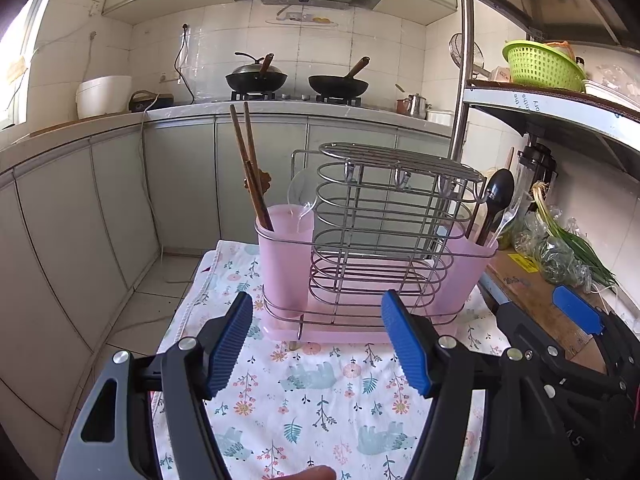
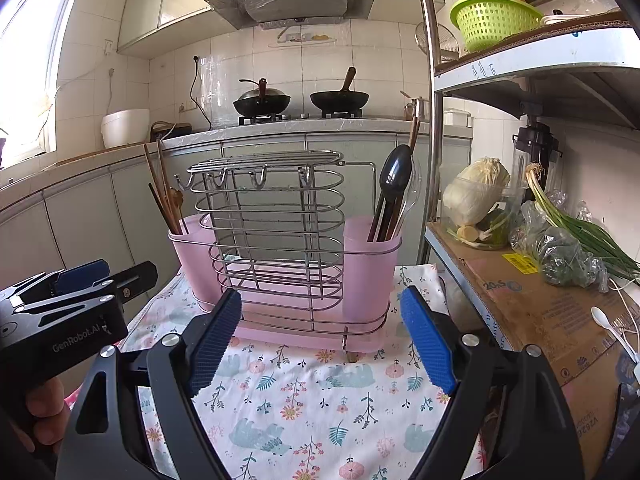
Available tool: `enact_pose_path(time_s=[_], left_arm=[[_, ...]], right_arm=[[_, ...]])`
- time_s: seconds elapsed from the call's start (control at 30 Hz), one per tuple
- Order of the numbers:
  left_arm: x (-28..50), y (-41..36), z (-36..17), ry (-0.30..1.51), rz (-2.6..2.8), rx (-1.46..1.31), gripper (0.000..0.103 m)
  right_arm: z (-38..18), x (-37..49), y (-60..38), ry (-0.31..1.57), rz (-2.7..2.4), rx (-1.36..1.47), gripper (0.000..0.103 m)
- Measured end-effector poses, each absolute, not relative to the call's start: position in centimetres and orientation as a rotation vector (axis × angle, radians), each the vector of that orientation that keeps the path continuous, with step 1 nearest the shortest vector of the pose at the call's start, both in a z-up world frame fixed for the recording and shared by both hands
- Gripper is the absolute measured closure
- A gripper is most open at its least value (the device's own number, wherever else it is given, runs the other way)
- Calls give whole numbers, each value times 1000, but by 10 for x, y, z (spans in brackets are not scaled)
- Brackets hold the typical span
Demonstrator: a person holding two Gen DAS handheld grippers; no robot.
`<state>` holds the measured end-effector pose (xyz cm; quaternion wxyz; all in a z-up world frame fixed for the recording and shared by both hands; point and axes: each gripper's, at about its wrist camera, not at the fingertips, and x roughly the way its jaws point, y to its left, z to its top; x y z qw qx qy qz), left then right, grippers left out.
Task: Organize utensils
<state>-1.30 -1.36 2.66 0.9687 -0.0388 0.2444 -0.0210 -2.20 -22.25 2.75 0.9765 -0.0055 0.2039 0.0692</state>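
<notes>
Kitchen counters and a stove with two black pans [image 1: 298, 80] fill the back of both views, and a small table with a flowery cloth [image 1: 320, 396] sits at the bottom. On the left wrist view, the left gripper [image 1: 316, 338] is low in the middle of the frame, and its blue fingers [image 1: 230, 344] are wide apart with nothing between them. On the right wrist view, the right gripper [image 2: 320, 338] is low in the middle too, and its blue pads are also wide apart and empty. Both grippers float over the cloth, near the front of a pink rack [image 2: 280, 272] but not touching it. The rack has a wire basket [image 2: 268, 232] in the middle and a pink cup at each end. In the left cup, at the middle left of the right wrist view, stand brown chopsticks [image 2: 162, 196]. In the right cup stand a black spoon [image 2: 394, 188] and more sticks. At the lower left of the right wrist view you can see the left gripper from the side, with a hand [image 2: 46, 412] holding it. On the right side is a metal shelf [image 2: 528, 60] with a green basket [image 2: 494, 20] on top. Lower down a cabbage [image 2: 476, 192] and green onions [image 2: 580, 228] lie on cardboard, and a white plastic spoon [image 2: 610, 330] lies at the lower right.
</notes>
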Motion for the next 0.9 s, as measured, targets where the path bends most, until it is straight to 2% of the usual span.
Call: enact_pose_path(time_s=[0.9], left_arm=[[-14,-16,26,494,-50,-73,39]], right_arm=[[26,-23,-221,414,139,-14,21]])
